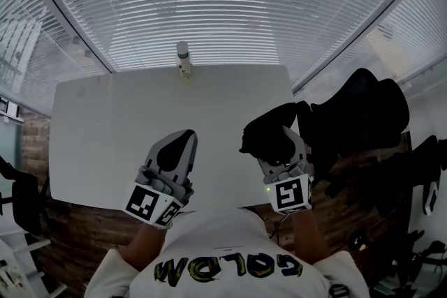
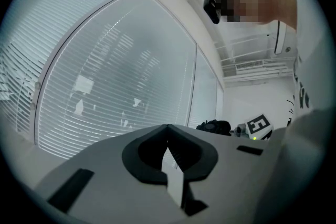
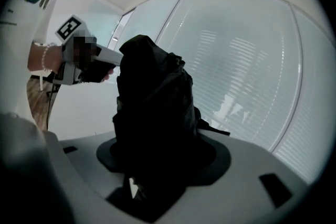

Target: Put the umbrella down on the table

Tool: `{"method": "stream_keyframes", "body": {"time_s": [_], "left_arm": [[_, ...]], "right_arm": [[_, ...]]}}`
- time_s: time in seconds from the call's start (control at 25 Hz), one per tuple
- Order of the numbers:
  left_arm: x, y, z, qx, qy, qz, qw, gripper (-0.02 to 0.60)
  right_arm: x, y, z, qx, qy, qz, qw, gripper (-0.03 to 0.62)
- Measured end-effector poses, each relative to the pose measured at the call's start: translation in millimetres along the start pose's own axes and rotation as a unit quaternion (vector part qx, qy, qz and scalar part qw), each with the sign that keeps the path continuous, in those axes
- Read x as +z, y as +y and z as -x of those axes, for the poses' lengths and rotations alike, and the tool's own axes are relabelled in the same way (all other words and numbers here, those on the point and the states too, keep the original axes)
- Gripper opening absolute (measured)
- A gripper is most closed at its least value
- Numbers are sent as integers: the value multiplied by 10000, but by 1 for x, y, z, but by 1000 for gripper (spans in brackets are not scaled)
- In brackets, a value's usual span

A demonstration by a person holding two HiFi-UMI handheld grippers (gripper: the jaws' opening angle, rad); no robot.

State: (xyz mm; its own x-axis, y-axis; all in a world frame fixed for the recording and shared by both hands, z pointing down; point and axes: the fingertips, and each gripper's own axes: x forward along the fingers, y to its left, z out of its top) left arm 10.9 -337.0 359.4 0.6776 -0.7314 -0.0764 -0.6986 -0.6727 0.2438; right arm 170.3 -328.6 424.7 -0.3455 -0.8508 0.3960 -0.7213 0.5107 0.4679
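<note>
A folded black umbrella (image 1: 267, 135) hangs over the right part of the white table (image 1: 126, 115), near its right edge. My right gripper (image 1: 278, 144) is shut on it. In the right gripper view the umbrella (image 3: 152, 107) rises out of the jaws and hides their tips. It also shows small in the left gripper view as a dark bundle (image 2: 212, 126). My left gripper (image 1: 179, 143) hovers over the table's near middle, to the left of the umbrella. Its jaws (image 2: 168, 136) stand together with nothing between them.
A small white bottle (image 1: 183, 59) stands at the table's far edge. A black office chair (image 1: 363, 115) sits just past the table's right side. Windows with blinds (image 1: 223, 3) close off the far side. The floor near me is brown wood (image 1: 77, 234).
</note>
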Motion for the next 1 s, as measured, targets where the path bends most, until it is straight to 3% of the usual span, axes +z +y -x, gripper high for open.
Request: {"method": "stream_keyframes", "body": {"time_s": [0.44,0.8,1.0], "left_arm": [[1,6,6,78,3,17,10000,11],[3,10,11,149,-17,-7,9999,11],[3,13,11,173,-20,-8,9998,11]], "right_arm": [[-45,23,-40,74,830,1112,9903,256],[-92,46,-75,459,1476,1588,9751,256],[-120,60,-97,705,1823,1985,9604,256]]}}
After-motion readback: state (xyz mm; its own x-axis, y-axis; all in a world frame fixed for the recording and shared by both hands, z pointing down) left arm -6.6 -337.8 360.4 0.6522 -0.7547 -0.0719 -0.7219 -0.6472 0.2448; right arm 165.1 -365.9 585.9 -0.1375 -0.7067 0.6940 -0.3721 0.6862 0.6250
